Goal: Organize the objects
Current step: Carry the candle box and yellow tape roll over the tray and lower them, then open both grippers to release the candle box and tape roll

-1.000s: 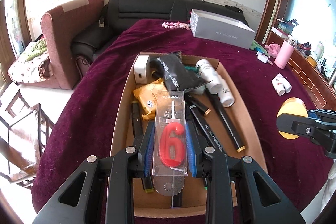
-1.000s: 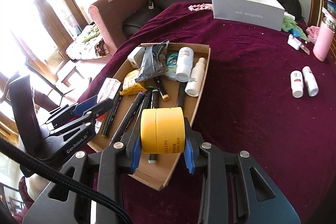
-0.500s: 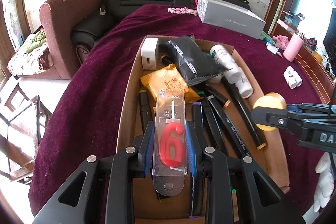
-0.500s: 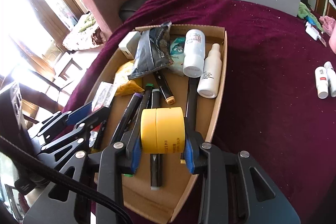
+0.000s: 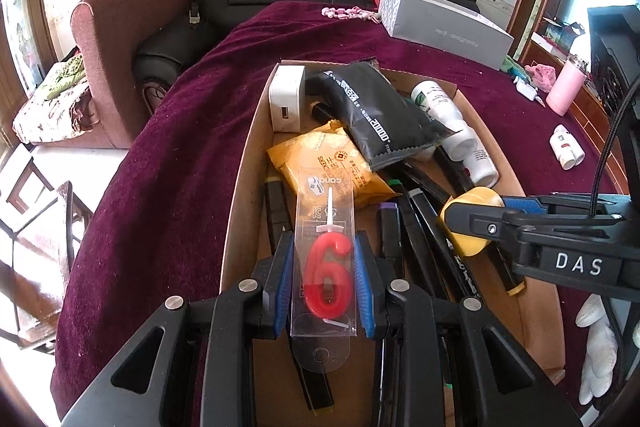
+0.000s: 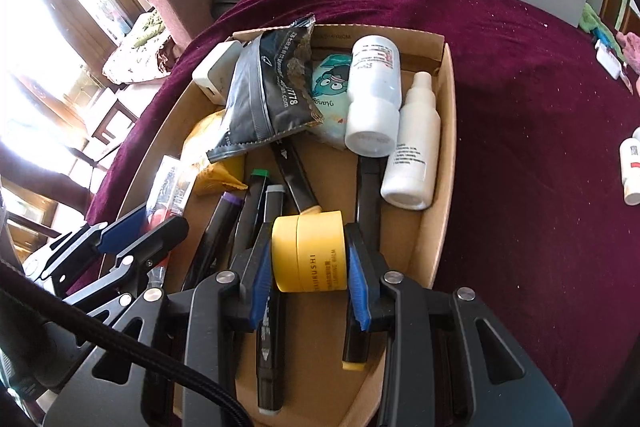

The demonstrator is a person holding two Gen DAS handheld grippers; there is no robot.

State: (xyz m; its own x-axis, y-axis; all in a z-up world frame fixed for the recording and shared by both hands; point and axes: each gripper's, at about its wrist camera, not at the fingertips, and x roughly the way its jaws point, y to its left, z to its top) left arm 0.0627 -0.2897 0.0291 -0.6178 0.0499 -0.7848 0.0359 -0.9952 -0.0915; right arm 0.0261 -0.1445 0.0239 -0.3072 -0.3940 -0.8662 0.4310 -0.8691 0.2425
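The cardboard box on the maroon cloth is the landmark here. The left gripper hangs over its near end, blue pads pressed narrowly on either side of a clear packet holding a red "6" candle. The right gripper is also above the box's near end, closed to a moderate width on a yellow jar lying on its side between the pads.

Only the left wrist view shows the candle face-on; from the right wrist camera it is a glinting sliver at the box's left wall. That left view also shows the white charger in the box's far left corner and the yellow snack packet in full. The right wrist view reveals what the black pouch hides from the other side: a pale tissue pack with a cartoon face, behind two white bottles along the box's right wall. Markers lie lengthwise on the box floor beneath both grippers.
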